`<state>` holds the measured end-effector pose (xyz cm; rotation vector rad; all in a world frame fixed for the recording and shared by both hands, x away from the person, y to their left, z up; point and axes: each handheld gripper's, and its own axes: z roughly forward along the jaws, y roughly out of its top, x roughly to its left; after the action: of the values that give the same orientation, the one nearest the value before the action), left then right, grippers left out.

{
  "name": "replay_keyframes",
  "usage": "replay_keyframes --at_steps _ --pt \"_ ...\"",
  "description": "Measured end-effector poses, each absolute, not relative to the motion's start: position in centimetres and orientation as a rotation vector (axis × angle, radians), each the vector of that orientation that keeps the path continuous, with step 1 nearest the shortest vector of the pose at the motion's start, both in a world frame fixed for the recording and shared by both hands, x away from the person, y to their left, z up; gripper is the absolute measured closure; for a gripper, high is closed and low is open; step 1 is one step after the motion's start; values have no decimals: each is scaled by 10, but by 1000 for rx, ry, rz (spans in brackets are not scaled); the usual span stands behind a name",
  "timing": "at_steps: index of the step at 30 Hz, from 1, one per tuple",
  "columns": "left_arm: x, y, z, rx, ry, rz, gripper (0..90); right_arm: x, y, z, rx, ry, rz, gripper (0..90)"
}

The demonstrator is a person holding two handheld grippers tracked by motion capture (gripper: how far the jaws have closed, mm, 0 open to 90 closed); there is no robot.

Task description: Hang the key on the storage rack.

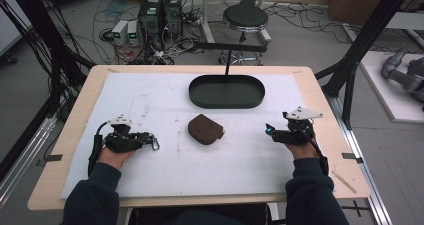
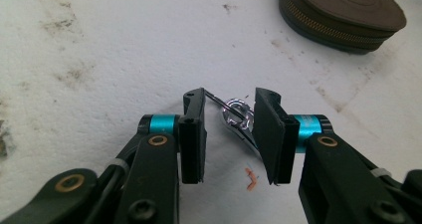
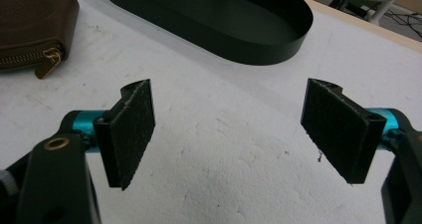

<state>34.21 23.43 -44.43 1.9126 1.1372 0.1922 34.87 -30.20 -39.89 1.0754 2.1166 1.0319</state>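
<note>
While the left tongs (image 2: 229,134) straddle one metal clip (image 2: 238,118) unpinched, the right tongs (image 3: 229,134) stand spread beside one pouch (image 1: 205,129).

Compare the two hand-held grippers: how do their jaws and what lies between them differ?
The left hand-held gripper has its jaws close together around a small metal ring and clip; the right hand-held gripper has its jaws spread wide over bare white mat. The left points toward the brown zip pouch, the right toward the black oval tray. Both have black pads.

A small silver metal clip (image 2: 238,117) with a ring and a thin wire arm lies flat on the white foam mat (image 2: 124,50), between the left gripper's (image 2: 230,134) 2 black jaws.
</note>
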Motion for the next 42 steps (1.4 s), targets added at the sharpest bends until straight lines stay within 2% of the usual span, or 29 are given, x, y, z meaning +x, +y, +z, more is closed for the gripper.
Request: replay_keyframes --at_steps 8,14,21,30,42 --pt "346 236 -447 1896 1171 161 729 348 -301 -399 1077 2118 1022 216" --pt "346 237 -446 1902 1172 153 864 348 -301 -400 1074 2123 1021 216" --pt "345 233 -446 1932 1140 177 851 349 -301 -400 1073 2128 1018 216" --pt "347 230 -443 1955 1140 178 879 348 -301 -400 1077 2128 1018 216" --pt "345 226 -430 1879 1048 205 880 348 -304 -399 1091 2113 1042 216"
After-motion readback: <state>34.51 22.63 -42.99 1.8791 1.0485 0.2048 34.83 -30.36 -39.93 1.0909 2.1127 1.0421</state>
